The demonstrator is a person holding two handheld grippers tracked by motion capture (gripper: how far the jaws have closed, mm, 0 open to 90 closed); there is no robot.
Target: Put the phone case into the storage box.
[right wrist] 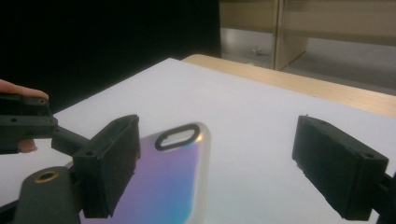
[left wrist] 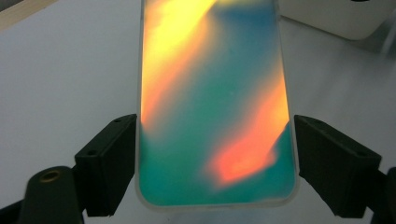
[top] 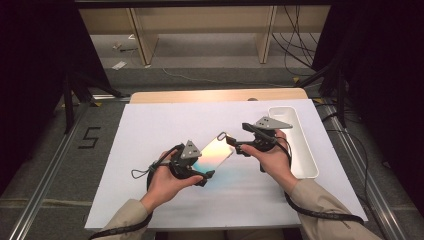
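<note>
An iridescent phone case [top: 216, 152] with a rounded camera cutout [right wrist: 177, 136] at its far end is held over the white sheet. My left gripper [top: 202, 166] is shut on its near end. In the left gripper view both black pads [left wrist: 112, 161] press on the long edges of the case [left wrist: 215, 102]. My right gripper [top: 236, 146] stands open at the cutout end of the case. In the right gripper view the case [right wrist: 177, 182] passes behind that gripper's left finger [right wrist: 109, 163], and the wide gap of the right gripper [right wrist: 224, 163] holds nothing.
A long white tray [top: 300, 145] lies at the right side of the white sheet [top: 150, 130]. The wooden table edge [top: 215, 95] runs along the back. Metal rails, cables and shelf legs stand on the floor beyond and beside the table.
</note>
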